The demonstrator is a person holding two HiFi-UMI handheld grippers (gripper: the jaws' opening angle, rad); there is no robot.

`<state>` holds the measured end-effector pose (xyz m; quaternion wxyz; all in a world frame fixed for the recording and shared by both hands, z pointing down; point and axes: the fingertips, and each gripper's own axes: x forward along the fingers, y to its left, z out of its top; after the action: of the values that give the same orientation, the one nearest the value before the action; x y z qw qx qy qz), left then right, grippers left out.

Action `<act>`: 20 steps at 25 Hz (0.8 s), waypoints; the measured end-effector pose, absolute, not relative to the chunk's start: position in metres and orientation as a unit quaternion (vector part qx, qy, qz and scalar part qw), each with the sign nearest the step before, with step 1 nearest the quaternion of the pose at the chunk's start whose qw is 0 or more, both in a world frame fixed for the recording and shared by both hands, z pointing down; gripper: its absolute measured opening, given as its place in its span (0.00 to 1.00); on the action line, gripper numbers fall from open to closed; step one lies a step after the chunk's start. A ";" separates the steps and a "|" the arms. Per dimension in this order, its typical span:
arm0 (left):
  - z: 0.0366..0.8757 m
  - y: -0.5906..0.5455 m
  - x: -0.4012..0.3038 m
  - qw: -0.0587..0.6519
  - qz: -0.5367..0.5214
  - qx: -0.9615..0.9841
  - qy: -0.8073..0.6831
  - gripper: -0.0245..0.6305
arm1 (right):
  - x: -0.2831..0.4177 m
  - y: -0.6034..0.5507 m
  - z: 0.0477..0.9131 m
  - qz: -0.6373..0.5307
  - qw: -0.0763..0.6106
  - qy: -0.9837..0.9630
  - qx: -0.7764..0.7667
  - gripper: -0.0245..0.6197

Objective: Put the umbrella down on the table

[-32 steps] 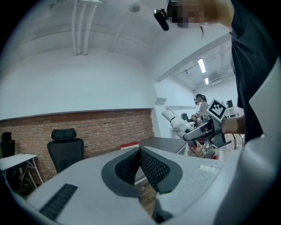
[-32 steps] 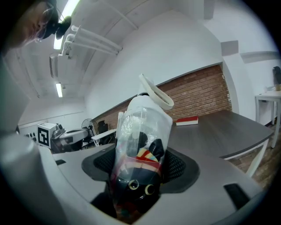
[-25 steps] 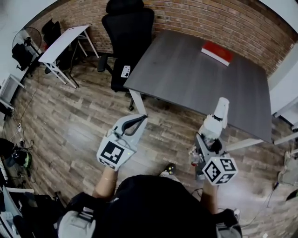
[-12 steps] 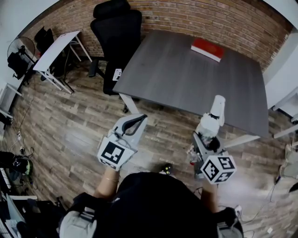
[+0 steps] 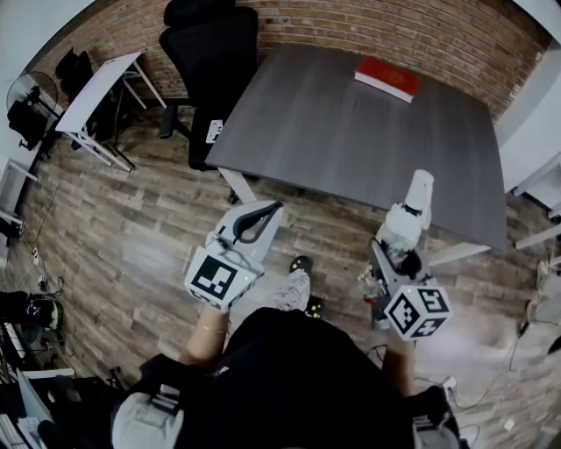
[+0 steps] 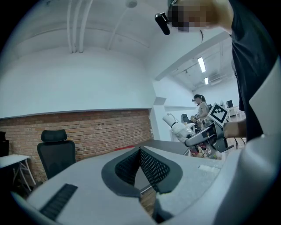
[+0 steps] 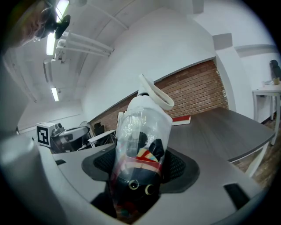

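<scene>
Right gripper point(image 7: 139, 170): jaws clamped on the umbrella point(image 7: 141, 140), one ribbed black pad on each side of its lower body. Left gripper point(image 6: 140, 152): jaws pressed together at the tips, nothing between them.

Umbrella: folded short and sheathed in a clear, crinkled plastic sleeve. Dark fabric inside, with a band of red, yellow and teal stripes. Two small round pale studs sit low on the dark part. The top end is white and rounded and carries a flat white loop.

Position, head view: the umbrella point(image 5: 408, 219) is carried in the air by the right gripper point(image 5: 397, 253), its white end pointing toward the desk point(image 5: 351, 131). It sits at the desk's near edge, toward the near right corner, and is not lying on the top. The left gripper point(image 5: 272, 211) hangs over the floor point(image 5: 131, 237), just short of the near left corner.

Desk: flat dark grey top with a matt wood-grain finish on pale legs. A red book point(image 5: 386, 78) lies by the far right corner.

Room: wood-plank floor in mixed browns, and a red brick wall point(image 5: 368, 26) behind the desk. A black office chair point(image 5: 209, 61) with a mesh back stands off the desk's left edge. A white folding table point(image 5: 95, 88) stands farther left, with a round fan point(image 5: 24, 95) beyond it. The upper wall and ceiling are white, with tube lights.
</scene>
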<state>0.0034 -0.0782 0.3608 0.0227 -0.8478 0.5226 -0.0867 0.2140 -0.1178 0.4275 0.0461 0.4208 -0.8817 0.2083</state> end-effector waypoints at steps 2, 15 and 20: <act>0.365 -0.084 -0.001 0.017 -0.081 -0.848 0.523 0.04 | 0.214 -0.117 0.429 0.206 0.049 -0.880 0.424 0.49; 0.358 -0.182 0.037 0.037 -0.052 -0.885 0.461 0.04 | 0.246 -0.184 0.417 0.194 0.041 -0.856 0.477 0.49; 0.360 -0.224 0.035 0.029 -0.046 -0.892 0.449 0.04 | 0.242 -0.218 0.419 0.198 0.050 -0.851 0.484 0.49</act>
<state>0.0348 -0.2240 0.3596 0.0291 -0.8921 0.4486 -0.0457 0.2418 -0.2179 0.4192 0.0499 0.4845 -0.8506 0.1981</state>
